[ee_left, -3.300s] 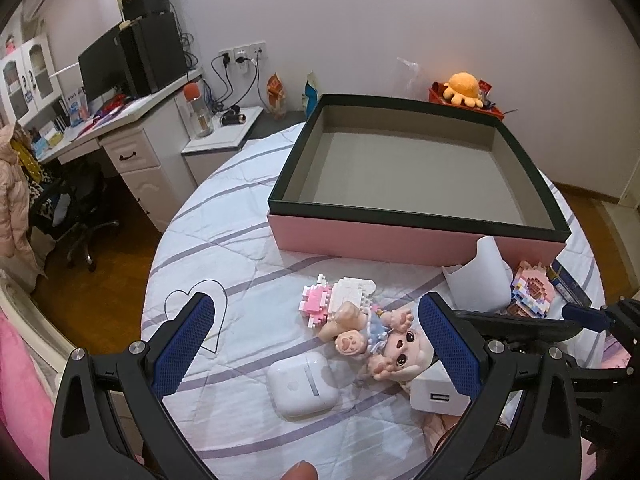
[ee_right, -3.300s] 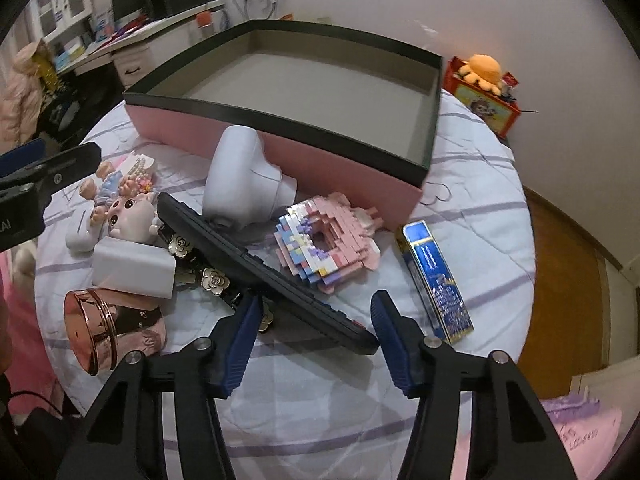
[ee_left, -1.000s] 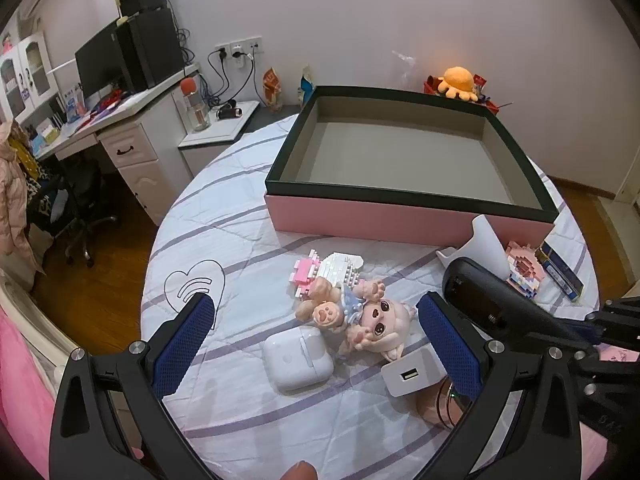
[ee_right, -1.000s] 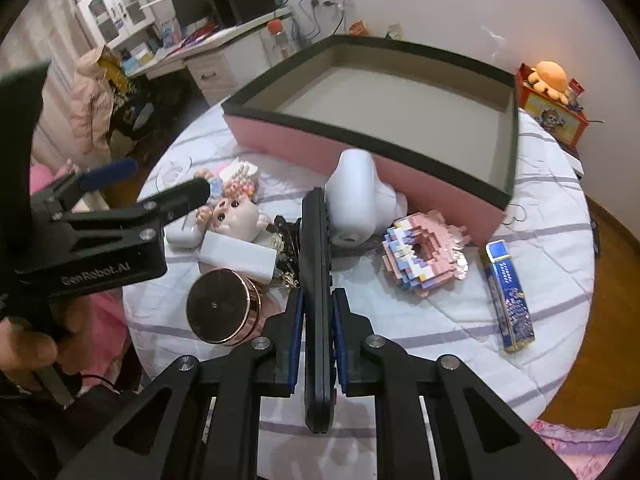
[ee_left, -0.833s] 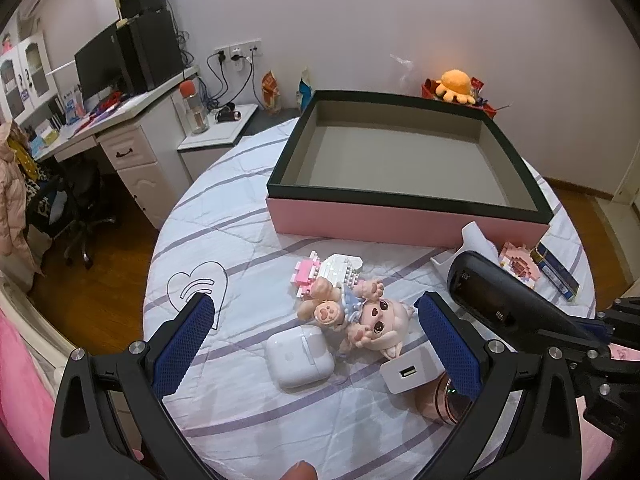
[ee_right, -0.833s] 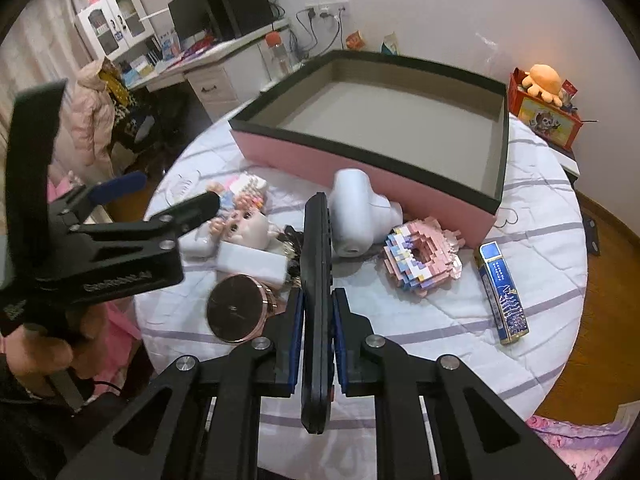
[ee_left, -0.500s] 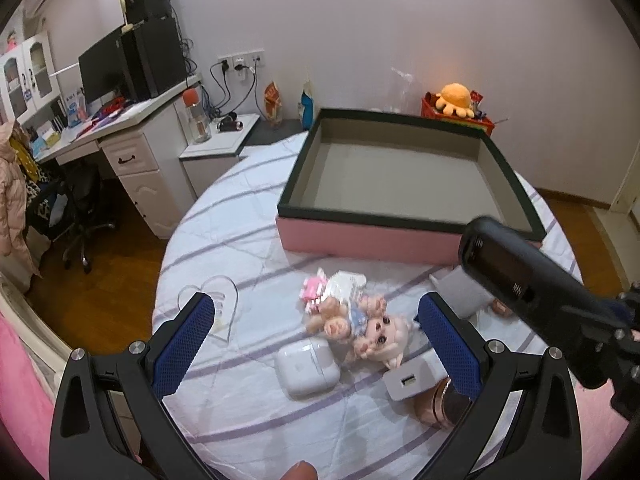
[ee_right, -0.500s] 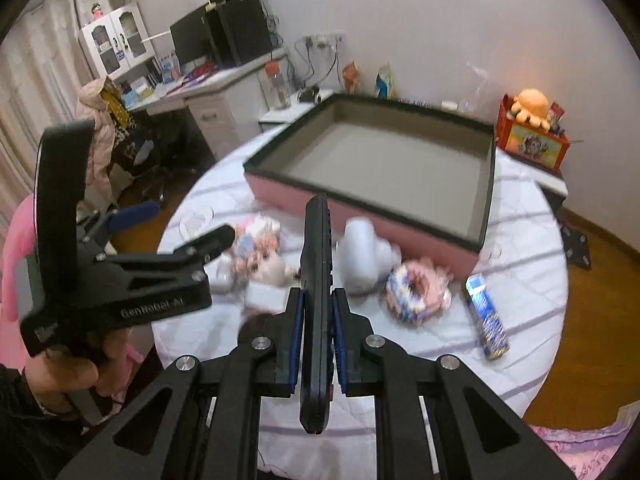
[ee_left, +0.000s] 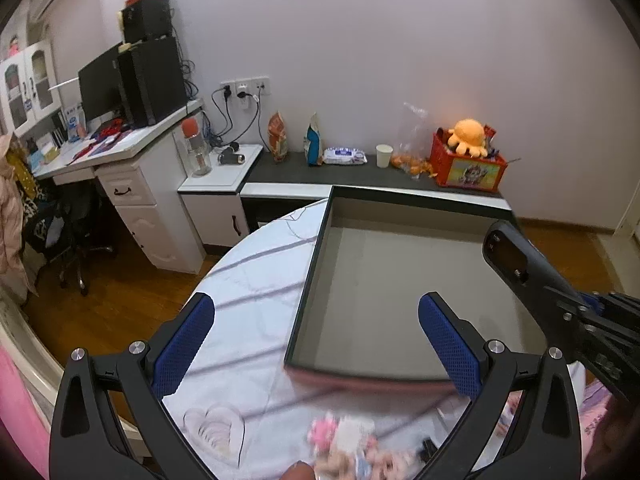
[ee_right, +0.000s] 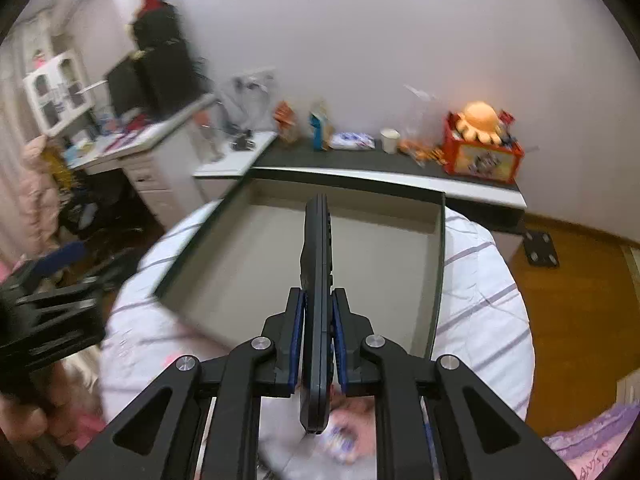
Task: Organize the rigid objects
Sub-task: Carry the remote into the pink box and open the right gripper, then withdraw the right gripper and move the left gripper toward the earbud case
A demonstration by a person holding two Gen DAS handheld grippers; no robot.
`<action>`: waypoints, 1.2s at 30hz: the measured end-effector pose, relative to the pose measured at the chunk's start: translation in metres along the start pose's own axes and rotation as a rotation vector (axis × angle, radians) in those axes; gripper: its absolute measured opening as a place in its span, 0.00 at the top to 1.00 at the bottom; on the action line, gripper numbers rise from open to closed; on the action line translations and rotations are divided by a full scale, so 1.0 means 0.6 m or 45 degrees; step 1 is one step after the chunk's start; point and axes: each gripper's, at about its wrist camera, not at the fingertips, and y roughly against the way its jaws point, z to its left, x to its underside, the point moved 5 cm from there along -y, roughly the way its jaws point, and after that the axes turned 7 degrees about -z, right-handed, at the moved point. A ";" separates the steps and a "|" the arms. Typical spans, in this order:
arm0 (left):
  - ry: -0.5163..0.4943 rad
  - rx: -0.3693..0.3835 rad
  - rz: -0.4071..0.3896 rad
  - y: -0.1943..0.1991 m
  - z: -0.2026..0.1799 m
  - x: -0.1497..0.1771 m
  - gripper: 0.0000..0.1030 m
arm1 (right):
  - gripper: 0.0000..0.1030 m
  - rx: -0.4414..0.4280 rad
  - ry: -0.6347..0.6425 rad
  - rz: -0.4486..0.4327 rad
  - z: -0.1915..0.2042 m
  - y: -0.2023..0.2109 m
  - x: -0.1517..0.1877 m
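Remote (ee_right: 316, 264), long and black, pinched on edge by right gripper (ee_right: 317, 334), likely so it slips flat into box (ee_left: 400, 280). Middle of right view, up over box's open floor. Pointing down and forward, toward far wall. Left gripper (ee_left: 316, 344) wide open, holding nothing, low over table (ee_left: 248, 280), waiting.

Back wall: orange octopus plush (ee_left: 468, 137) sits in a red crate (ee_left: 468, 168) on the dark shelf (ee_left: 340, 170).
Shelf line-up: paper cup (ee_left: 384, 155), snack bags (ee_left: 277, 142).
Left side: white desk (ee_left: 120, 176) carries a black monitor (ee_left: 98, 92).
Floor: brown wood (ee_left: 104, 296).
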 end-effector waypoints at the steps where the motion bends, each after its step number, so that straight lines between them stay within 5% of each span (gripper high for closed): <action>1: -0.001 0.005 0.013 -0.016 -0.003 -0.003 0.00 | 0.87 0.030 -0.008 0.022 -0.010 -0.023 -0.002; 7: -0.006 0.031 0.093 -0.081 -0.014 0.010 0.00 | 0.87 0.147 -0.018 0.163 -0.049 -0.134 0.022; 13: -0.007 0.059 0.126 -0.097 -0.019 0.025 0.00 | 0.86 0.214 0.028 0.225 -0.051 -0.155 0.031; 14: -0.007 0.064 0.129 -0.096 -0.020 0.026 0.00 | 0.83 0.231 0.030 0.220 -0.052 -0.153 0.030; 17: -0.005 0.075 0.124 -0.086 -0.022 0.030 0.00 | 0.36 0.232 0.023 0.171 -0.052 -0.134 0.022; 20: -0.002 0.079 0.111 -0.069 -0.019 0.031 0.00 | 0.23 0.209 0.004 0.103 -0.048 -0.104 0.010; 29: 0.001 0.078 0.042 0.005 -0.008 0.035 0.00 | 0.12 0.086 -0.151 -0.110 -0.040 0.035 0.003; 32: -0.002 0.085 0.045 0.033 0.000 0.054 0.00 | 0.00 0.071 -0.198 -0.167 -0.041 0.087 0.020; 36: 0.009 0.066 0.066 0.068 0.013 0.101 0.00 | 0.00 0.065 -0.244 -0.198 -0.041 0.134 0.064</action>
